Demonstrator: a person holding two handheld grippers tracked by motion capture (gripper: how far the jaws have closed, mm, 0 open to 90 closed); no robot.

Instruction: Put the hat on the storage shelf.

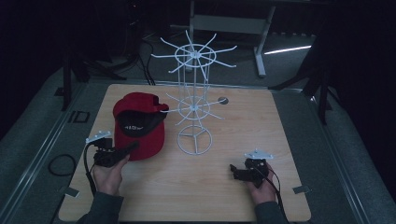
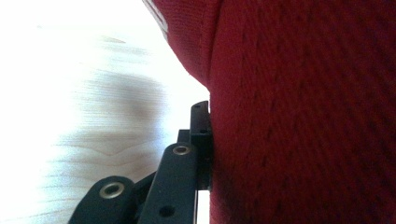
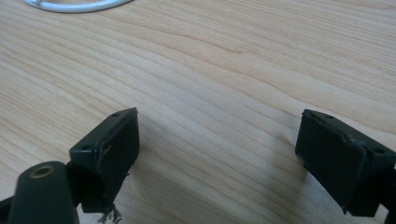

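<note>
A red cap [image 1: 140,126] with a dark inner lining lies on the left part of the wooden table [image 1: 233,140]. My left gripper [image 1: 132,147] is shut on the cap's near edge. In the left gripper view one black finger [image 2: 201,126] presses against the red fabric [image 2: 303,116], and the cap hides the other finger. A white wire rack [image 1: 194,107] with two tiers of radial hooks stands upright in the middle of the table, just right of the cap. Low over the table at the front right, my right gripper [image 1: 234,171] [image 3: 219,144] is open with nothing between its jaws.
The rack's round base ring [image 3: 74,5] lies ahead of the right gripper. A small dark round hole [image 1: 223,100] sits in the table behind the rack. Bare wood spreads to the right of the rack. Dark floor, cables and a stand frame surround the table.
</note>
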